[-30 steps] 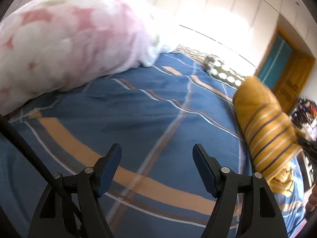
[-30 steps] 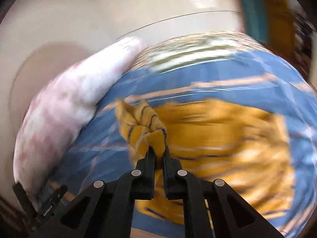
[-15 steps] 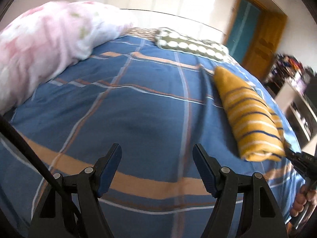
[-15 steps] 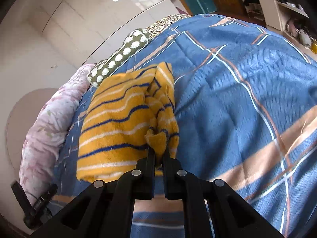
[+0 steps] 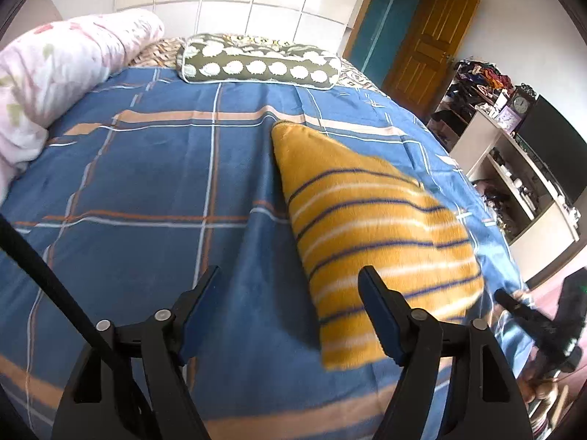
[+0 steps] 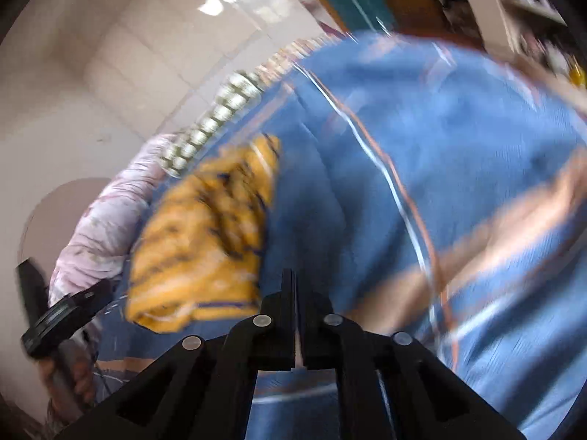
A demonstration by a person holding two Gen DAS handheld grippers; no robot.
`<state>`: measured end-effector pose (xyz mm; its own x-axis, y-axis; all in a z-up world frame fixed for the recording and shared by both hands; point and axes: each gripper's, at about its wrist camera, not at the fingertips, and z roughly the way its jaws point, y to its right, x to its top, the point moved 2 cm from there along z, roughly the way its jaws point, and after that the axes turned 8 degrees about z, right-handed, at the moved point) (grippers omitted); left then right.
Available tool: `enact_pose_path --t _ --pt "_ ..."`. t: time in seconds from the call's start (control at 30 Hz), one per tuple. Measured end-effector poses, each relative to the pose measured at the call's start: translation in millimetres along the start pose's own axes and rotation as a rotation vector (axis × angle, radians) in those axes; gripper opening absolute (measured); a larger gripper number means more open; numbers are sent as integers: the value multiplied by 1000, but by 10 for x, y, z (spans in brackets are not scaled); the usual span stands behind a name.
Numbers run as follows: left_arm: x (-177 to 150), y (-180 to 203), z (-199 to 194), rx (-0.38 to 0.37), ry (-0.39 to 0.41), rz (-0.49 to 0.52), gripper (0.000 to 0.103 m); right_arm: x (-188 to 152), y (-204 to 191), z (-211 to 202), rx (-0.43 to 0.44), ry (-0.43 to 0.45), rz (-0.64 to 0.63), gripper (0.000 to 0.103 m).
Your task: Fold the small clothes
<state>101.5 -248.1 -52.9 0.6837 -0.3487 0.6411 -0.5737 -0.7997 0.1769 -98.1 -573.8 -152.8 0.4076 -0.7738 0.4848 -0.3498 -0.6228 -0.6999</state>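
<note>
Folded garment down on bed, both grippers off it.

Your left gripper (image 5: 290,308) hangs w/ jaws apart, nothing between; striped yellow garment (image 5: 370,220) lies just ahead-right on the blue plaid bed (image 5: 146,168), long axis running away from you. Right gripper (image 6: 296,286) jaws nearly together, just been opening, empty; garment sits ahead-left of it. Left looks nearer. Spotted pillow (image 5: 256,64) far back. No readable labels.
</note>
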Motion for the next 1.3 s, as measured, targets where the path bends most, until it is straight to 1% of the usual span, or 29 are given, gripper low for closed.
enact_pose_path --t 0.07,0.1,0.13,0.17,0.23,0.3,0.33,0.37,0.43,0.47,0.5,0.53,0.57,0.6,0.63,0.67,0.73,0.8,0.87,0.93,0.97,1.0,1.03,1.07,1.1,1.13,1.23,1.27,1.3 --pt "103 -96 133 -33 -22 -41 80 183 -165 48 61 -8 -21 78" --pt "152 -161 208 -60 -38 -64 80 320 -257 157 106 -31 -23 85" --pt "161 -190 262 -86 -56 -83 80 392 -329 237 119 -44 -29 86" --pt "188 -229 339 -112 -76 -100 80 527 -415 424 107 -70 -48 86" --pt "224 -264 465 -149 -100 -123 80 666 -507 694 73 -108 -64 86" --pt "225 -281 527 -168 -118 -130 80 801 -532 989 45 -142 -33 79" --pt "220 -271 539 -174 -119 -126 80 826 -561 1049 59 -150 -31 72" --pt "221 -255 547 -181 -117 -118 80 835 -642 1168 70 -174 -40 72" --pt "228 -193 559 -183 -116 -98 80 797 -715 1388 46 -225 -53 70" --pt "234 -162 554 -182 -114 -92 80 763 -727 1496 53 -265 -51 47" --pt "242 -135 543 -186 -112 -89 80 716 -741 1580 67 -307 -45 28" --pt "266 -130 528 -192 -113 -88 80 695 -756 1585 68 -306 -44 24" --pt "279 -117 512 -200 -109 -89 80 696 -768 1531 78 -282 -53 19" --pt "290 -112 496 -210 -104 -92 80 706 -792 1356 103 -230 -74 11" --pt "301 -106 487 -224 -100 -96 81 702 -790 1255 115 -207 -75 11" --pt "312 -103 498 -241 -97 -99 83 702 -744 1055 110 -156 -74 11" --pt "311 -93 525 -264 -95 -108 87 668 -643 908 50 -116 -89 11" --pt "304 -40 649 -296 -114 -119 88 579 -538 1035 -30 -163 -107 11" --pt "260 45 821 -359 -171 -140 88 444 -430 1237 -77 -228 -101 13" --pt "239 95 934 -389 -205 -157 88 472 -421 1229 -78 -219 -107 17" --pt "240 110 972 -392 -212 -161 88 529 -428 1166 -64 -208 -98 23" --pt "242 119 983 -392 -209 -161 89 608 -429 1045 -25 -164 -76 27" --pt "255 128 992 -395 -205 -158 91 672 -421 951 -10 -124 -64 44" --pt "278 143 1013 -405 -203 -152 91 750 -398 867 -17 -66 -53 68" --pt "276 164 1038 -417 -206 -147 91 793 -377 871 -23 -47 -44 77" --pt "271 192 1067 -430 -213 -144 91 837 -346 881 -24 -51 -36 80" --pt "232 328 1196 -424 -235 -147 92 857 -295 1233 0 -164 -7 80" --pt "217 374 1212 -413 -238 -134 90 787 -294 1459 -9 -235 -14 79" --pt "214 390 1208 -396 -236 -126 78 749 -281 1579 -18 -265 -10 76"
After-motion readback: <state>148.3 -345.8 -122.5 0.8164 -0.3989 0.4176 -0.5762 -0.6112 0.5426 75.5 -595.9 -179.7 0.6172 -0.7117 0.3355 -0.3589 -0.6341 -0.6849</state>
